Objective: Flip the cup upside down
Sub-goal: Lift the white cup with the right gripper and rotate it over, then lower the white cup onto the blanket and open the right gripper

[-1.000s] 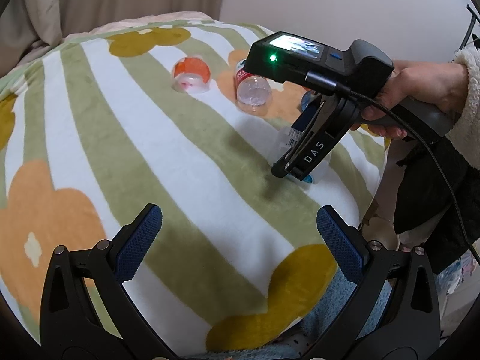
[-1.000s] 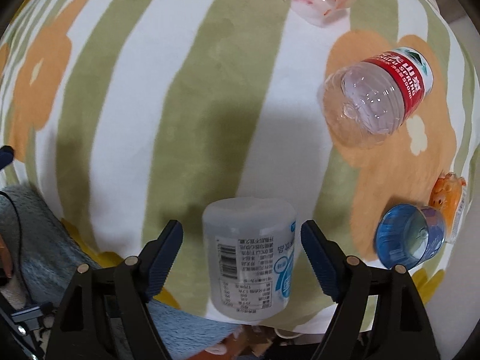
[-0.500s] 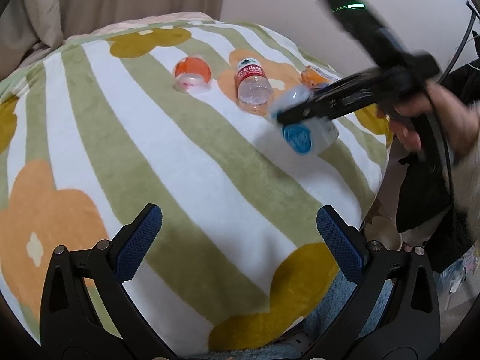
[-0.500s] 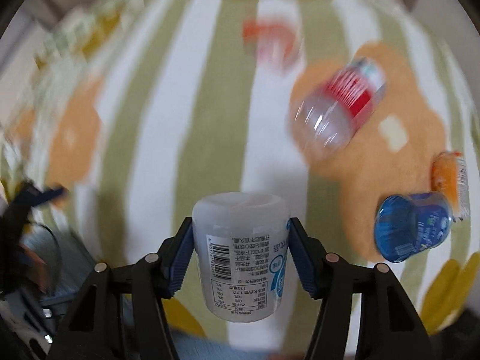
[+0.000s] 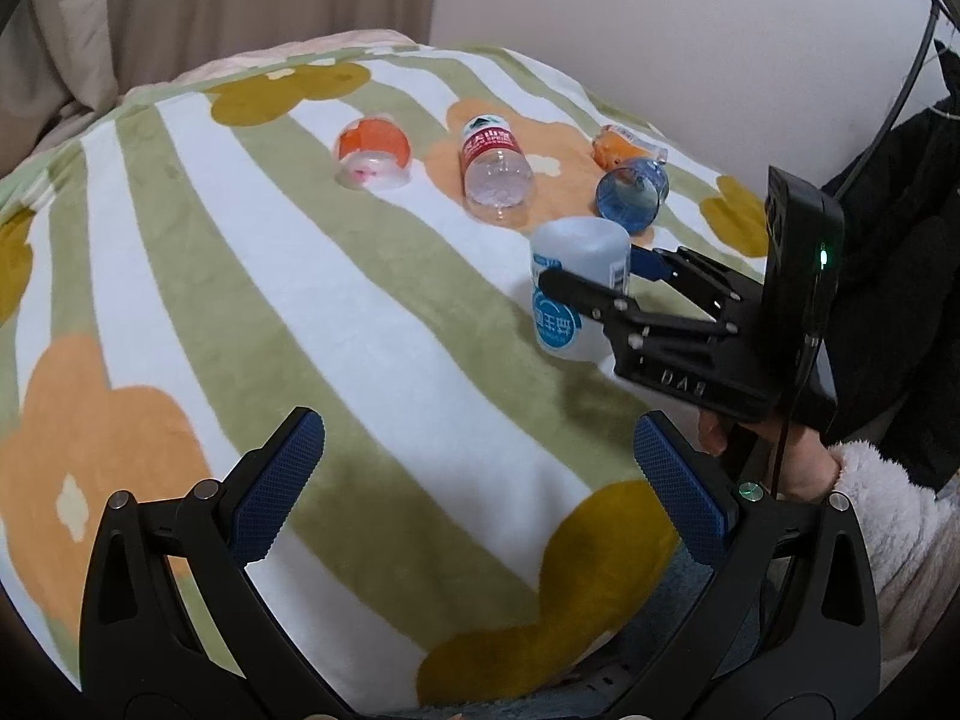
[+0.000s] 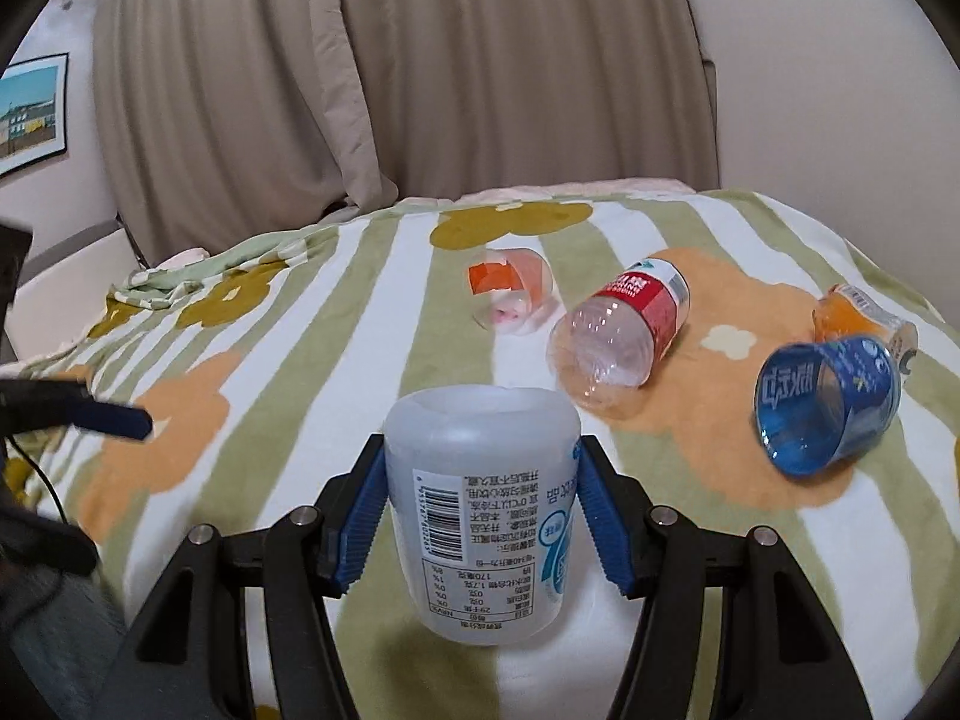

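While the right hand-held gripper (image 6: 480,516) has its blue pads pressed against both sides of the white cup (image 6: 480,510), the cup sits between them with its printed label reading upside down and its closed end turned up. From the left wrist view the same cup (image 5: 573,288) is over the near right part of the bed (image 5: 360,360), by the blanket's edge; whether its lower end touches the blanket or hangs just above it, I cannot tell. The person's right hand (image 5: 780,462), in a fluffy white sleeve, grips the tool from below.

The left hand-held gripper (image 5: 474,480) is spread wide with nothing between its blue pads, hovering over the near edge of the striped, flowered blanket.

Besides the held cup, four cut-off containers lie on their sides farther back: one with an orange label (image 6: 510,297), one clear with a red label (image 6: 618,336), one blue (image 6: 828,396), and one small orange one (image 6: 858,312) just behind the blue, touching or nearly so. That makes five cups in all, two grippers, one bed. Beige curtains (image 6: 420,72) hang behind it.
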The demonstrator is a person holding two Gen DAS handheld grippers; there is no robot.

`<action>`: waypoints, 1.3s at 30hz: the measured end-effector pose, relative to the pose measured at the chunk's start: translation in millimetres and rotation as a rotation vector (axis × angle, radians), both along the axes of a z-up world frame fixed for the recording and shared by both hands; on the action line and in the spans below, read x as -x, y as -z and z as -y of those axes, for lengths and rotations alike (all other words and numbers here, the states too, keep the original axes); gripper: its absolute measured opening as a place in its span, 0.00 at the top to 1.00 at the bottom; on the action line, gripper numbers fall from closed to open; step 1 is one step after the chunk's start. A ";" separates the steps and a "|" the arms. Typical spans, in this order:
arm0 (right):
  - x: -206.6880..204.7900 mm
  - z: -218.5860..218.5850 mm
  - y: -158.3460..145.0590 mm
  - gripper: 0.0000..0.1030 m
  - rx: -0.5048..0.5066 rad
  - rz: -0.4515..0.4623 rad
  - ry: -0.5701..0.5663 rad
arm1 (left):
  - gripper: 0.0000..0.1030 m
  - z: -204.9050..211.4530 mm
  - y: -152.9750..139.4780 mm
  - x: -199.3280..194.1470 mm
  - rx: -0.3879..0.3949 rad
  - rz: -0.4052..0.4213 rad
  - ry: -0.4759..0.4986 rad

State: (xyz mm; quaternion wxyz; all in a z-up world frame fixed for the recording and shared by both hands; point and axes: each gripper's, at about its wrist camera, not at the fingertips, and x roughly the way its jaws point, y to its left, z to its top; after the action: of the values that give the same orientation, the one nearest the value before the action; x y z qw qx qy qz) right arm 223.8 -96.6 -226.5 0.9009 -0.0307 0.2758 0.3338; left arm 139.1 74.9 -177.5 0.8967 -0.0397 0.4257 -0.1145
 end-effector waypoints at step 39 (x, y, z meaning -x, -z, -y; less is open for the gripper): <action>29.8 28.6 8.1 0.00 0.068 -0.017 0.031 | 0.00 4.3 -4.3 4.6 -0.015 0.048 -0.011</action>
State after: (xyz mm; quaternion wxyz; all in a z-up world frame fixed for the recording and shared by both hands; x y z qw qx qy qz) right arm 194.0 -125.3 -234.6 0.9019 -0.0539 0.2953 0.3106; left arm 134.5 70.6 -173.2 0.9076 -0.0324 0.4047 -0.1072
